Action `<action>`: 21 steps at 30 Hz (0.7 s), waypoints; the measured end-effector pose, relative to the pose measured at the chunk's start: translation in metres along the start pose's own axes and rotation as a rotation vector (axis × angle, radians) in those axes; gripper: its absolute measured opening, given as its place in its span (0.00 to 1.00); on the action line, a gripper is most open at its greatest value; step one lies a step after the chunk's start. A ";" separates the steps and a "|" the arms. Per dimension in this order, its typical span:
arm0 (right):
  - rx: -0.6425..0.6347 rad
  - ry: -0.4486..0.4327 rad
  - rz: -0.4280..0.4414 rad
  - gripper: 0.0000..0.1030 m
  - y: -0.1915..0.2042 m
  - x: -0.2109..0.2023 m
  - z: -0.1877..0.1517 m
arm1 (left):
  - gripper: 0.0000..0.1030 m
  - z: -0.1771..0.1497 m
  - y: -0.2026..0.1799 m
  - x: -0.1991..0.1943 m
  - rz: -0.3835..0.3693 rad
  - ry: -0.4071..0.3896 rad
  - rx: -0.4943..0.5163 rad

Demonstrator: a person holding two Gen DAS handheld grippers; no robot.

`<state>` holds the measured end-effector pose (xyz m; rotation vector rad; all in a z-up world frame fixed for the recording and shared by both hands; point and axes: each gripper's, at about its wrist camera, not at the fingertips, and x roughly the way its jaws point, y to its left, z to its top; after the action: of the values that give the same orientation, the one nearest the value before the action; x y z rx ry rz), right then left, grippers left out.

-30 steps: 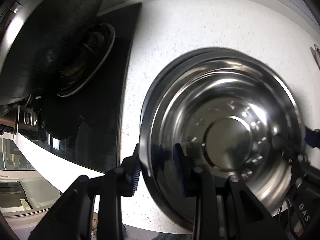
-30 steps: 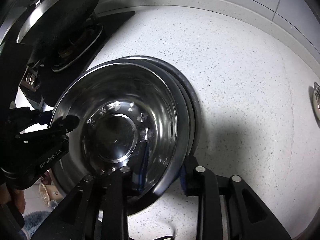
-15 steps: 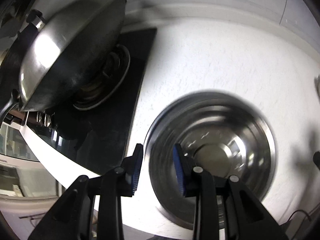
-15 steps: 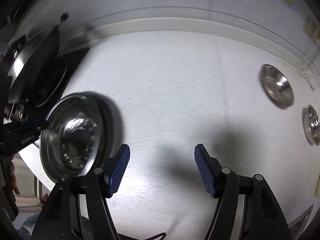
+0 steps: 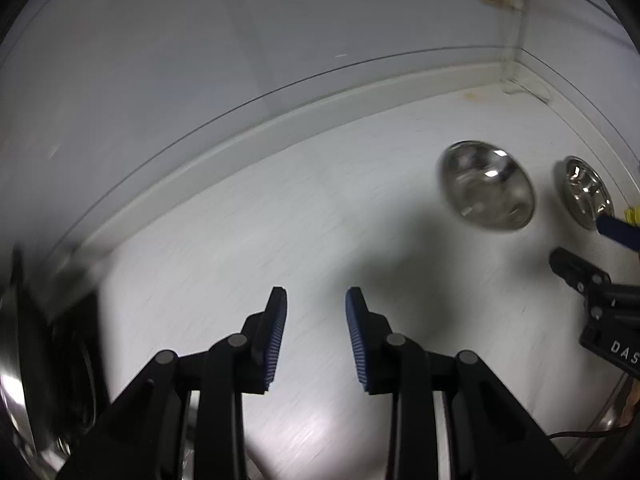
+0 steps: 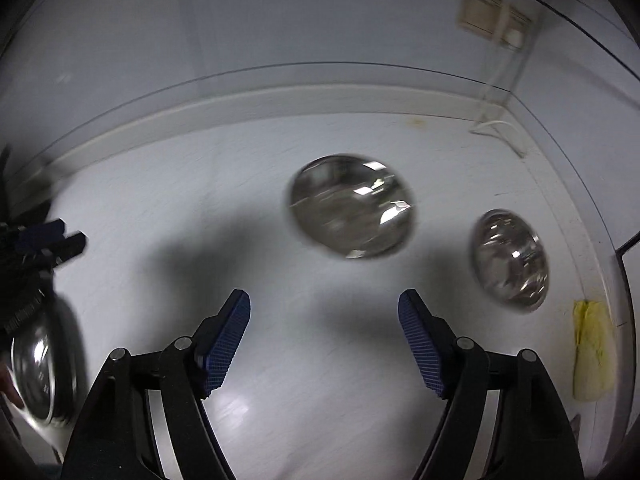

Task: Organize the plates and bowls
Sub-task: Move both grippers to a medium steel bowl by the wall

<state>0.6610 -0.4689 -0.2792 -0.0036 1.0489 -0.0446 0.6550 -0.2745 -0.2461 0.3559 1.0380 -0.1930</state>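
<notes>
Steel bowl [image 6: 351, 206] & smaller bowl [image 6: 509, 259] on white counter [image 6: 240, 240]; right gripper [image 6: 324, 344] jaws opening, empty; left gripper [image 5: 316, 336] jaws apart, empty.

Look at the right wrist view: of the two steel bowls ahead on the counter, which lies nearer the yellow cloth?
The smaller bowl at the right, just above the yellow cloth; the larger bowl sits toward the counter's middle.
</notes>
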 end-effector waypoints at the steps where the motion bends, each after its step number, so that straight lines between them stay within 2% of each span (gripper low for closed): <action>1: 0.018 0.001 -0.010 0.70 -0.010 0.006 0.004 | 0.29 0.009 -0.015 0.006 -0.007 0.005 0.017; 7: 0.144 0.020 -0.024 0.70 -0.070 0.048 0.032 | 0.29 0.064 -0.073 0.045 -0.003 0.025 0.101; 10: 0.193 0.035 -0.017 0.70 -0.091 0.069 0.045 | 0.29 0.078 -0.085 0.062 -0.004 0.044 0.115; 16: 0.225 0.070 0.019 0.70 -0.102 0.104 0.063 | 0.29 0.097 -0.093 0.094 -0.008 0.104 0.113; 21: 0.216 0.103 0.034 0.70 -0.094 0.128 0.068 | 0.29 0.104 -0.093 0.121 -0.044 0.172 0.068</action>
<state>0.7800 -0.5689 -0.3539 0.2148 1.1427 -0.1283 0.7686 -0.3988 -0.3216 0.4163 1.2117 -0.2409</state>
